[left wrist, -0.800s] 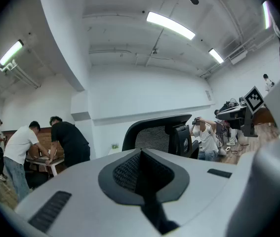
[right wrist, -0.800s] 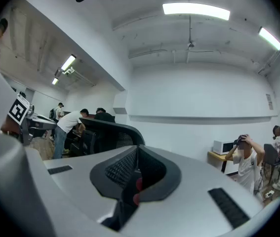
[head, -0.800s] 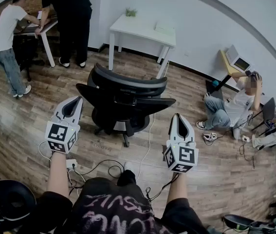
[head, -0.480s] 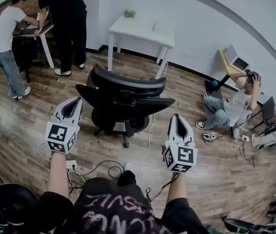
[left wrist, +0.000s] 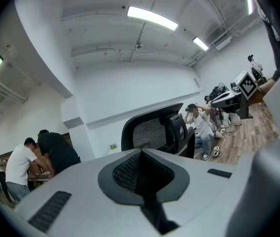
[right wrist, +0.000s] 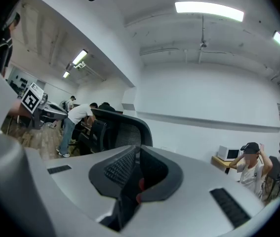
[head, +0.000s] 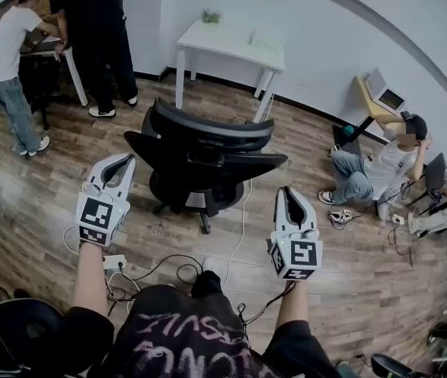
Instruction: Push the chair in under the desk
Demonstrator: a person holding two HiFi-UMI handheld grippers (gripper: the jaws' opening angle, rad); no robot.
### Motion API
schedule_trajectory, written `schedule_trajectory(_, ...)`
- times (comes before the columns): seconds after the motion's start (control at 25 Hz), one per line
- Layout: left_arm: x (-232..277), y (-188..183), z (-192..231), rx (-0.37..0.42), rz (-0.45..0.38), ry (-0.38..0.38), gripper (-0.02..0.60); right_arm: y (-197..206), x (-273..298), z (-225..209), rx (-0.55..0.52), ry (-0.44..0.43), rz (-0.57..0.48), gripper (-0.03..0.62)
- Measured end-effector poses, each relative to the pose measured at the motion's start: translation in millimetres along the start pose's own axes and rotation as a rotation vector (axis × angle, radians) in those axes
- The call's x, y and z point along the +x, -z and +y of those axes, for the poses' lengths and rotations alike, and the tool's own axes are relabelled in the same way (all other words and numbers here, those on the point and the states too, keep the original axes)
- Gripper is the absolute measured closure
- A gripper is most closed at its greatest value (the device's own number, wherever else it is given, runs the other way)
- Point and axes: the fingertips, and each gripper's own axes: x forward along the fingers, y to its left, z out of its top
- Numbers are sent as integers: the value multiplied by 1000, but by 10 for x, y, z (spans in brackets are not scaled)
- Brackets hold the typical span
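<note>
Chair (head: pixel 199 160): black, matt plastic frame, fine mesh back. Desk (head: pixel 223 42): white, smooth, matt. Floor (head: pixel 34 203): wood-look planks, slight sheen. Left gripper (head: pixel 119 164), right gripper (head: pixel 290 194): pale matt plastic shells, black ribbed pads (left wrist: pixel 127 169). Wall (head: pixel 325 30): white, matt.

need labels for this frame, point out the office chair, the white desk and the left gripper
office chair (head: pixel 207 135), head view, on the curved backrest
white desk (head: pixel 227 41), head view, on the bare tabletop
left gripper (head: pixel 122 161), head view, between its shut fingertips
</note>
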Motion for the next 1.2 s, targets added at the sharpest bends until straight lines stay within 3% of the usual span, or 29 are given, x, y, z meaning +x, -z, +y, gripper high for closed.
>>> schedule_trajectory(0.4,345,166,19,173,94,56,563,197,386,35,-152,-133,107,423)
schedule_trajectory(0.52,497,257,20,201,142,81,521,279,563,13,-200,-167,140,382)
schedule_trajectory(0.6,586,322,37,227,176,90,475,360,683,27,-233,-193,167,370)
schedule_trajectory(1.2,973,697,63,439,353,176,404,744,1136,-51,-473,-290,290,344)
